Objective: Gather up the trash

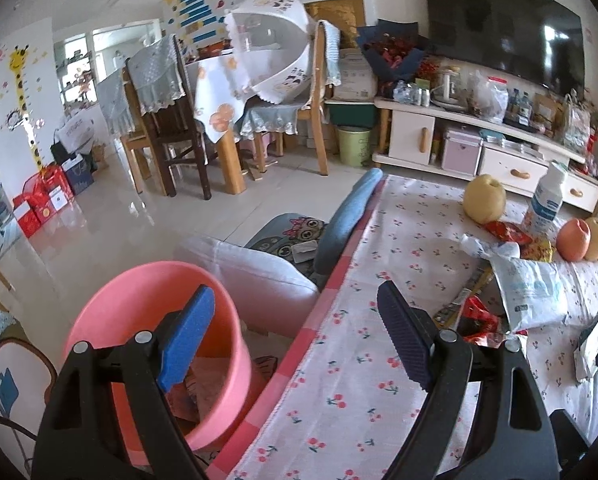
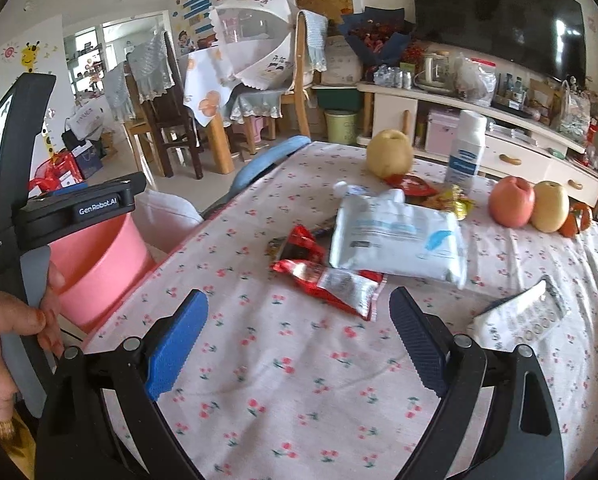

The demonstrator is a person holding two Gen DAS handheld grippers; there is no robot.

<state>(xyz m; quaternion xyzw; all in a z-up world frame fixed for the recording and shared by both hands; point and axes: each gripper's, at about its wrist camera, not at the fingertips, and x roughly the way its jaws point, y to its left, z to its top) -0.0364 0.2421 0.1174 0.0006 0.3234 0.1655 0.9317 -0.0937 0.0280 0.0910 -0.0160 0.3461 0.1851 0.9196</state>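
Left wrist view: red wrapper [image 1: 479,320], crumpled and glossy, lying on the cherry-print tablecloth [image 1: 339,360] toward the tabletop's middle, just beside a white wipes pack [image 1: 533,292] with blue print too blurred to read; beyond, near the far edge, a yellow pear [image 1: 484,199], a white bottle [image 1: 545,204] with a blue label, unreadable, and two more fruits [image 1: 583,239] at the far right; pink bucket [image 1: 155,348] standing on the floor off the tabletop's left edge, some brownish scraps inside; left gripper [image 1: 295,336] spread wide, nothing between the fingers, one blue pad over the bucket's rim, the dark pad over the cloth near the left edge, touching nothing.

Right wrist view: same red wrapper [image 2: 331,276], torn open with silver lining showing, flat on the cloth mid-table, its upper part tucked against the wipes pack [image 2: 399,240]; a foil blister strip [image 2: 519,316] near the right edge; right gripper [image 2: 299,340] released and wide, empty, hovering above bare cloth short of the wrapper; at left, a hand [image 2: 7,332] around the left gripper's handle, "GenRobot.AI" legible on its body, "Data Acquisition System" on the side; bucket [image 2: 99,264] behind it, beside the left edge.
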